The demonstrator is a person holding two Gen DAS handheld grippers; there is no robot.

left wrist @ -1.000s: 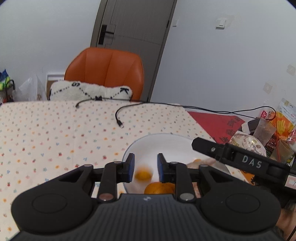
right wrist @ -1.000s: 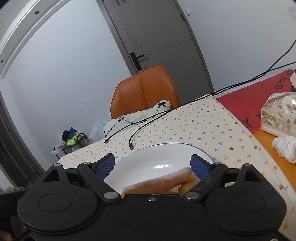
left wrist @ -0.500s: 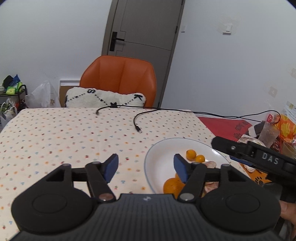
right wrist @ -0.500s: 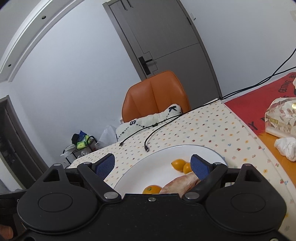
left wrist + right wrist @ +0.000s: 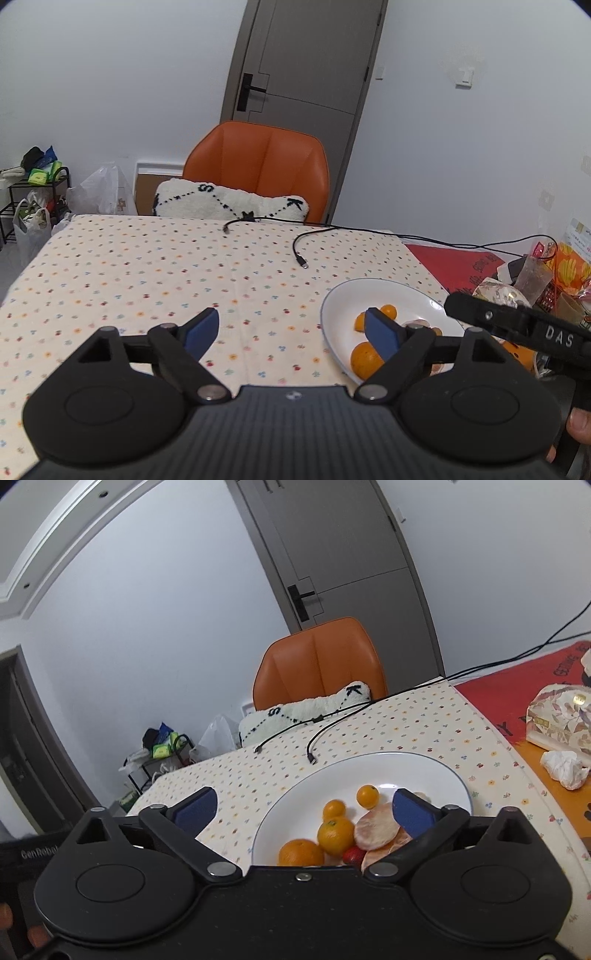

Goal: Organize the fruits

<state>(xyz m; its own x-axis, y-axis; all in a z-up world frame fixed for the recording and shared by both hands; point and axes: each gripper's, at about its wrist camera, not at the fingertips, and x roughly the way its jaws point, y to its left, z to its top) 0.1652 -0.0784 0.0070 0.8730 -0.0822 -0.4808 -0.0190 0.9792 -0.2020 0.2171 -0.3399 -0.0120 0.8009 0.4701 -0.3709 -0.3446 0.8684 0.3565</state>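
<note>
Both grippers above the table, nothing held. Left gripper (image 5: 291, 330) spread wide, blue pads well apart, parked over bare tablecloth (image 5: 147, 266) just left of the plate; probably clear of the load to keep the plate in sight. Right gripper (image 5: 303, 808) equally wide open, empty, sitting over the near rim of the white plate (image 5: 424, 768), right pad hanging above the fruit pile. Fruit all gathered on that plate, clustered at the near-right side, none seen loose on the cloth; reads as sorting done or close to it. Count from the right wrist view: two larger oranges (image 5: 335, 835), two small kumquat-size ones (image 5: 367, 796), two pinkish peeled citrus slices (image 5: 375, 829) stacked and partly hidden behind the pad, one red strawberry-like piece (image 5: 351, 854) tucked between. Exact slice count not certain, some hidden. Off-task: two black cable ends (image 5: 303, 264) lying on the cloth beyond the plate, one orange chair (image 5: 258, 162) with a white cushion (image 5: 229, 203), tissue box (image 5: 561, 716) and crumpled tissue (image 5: 563, 768) to the right, well apart from the plate.
</note>
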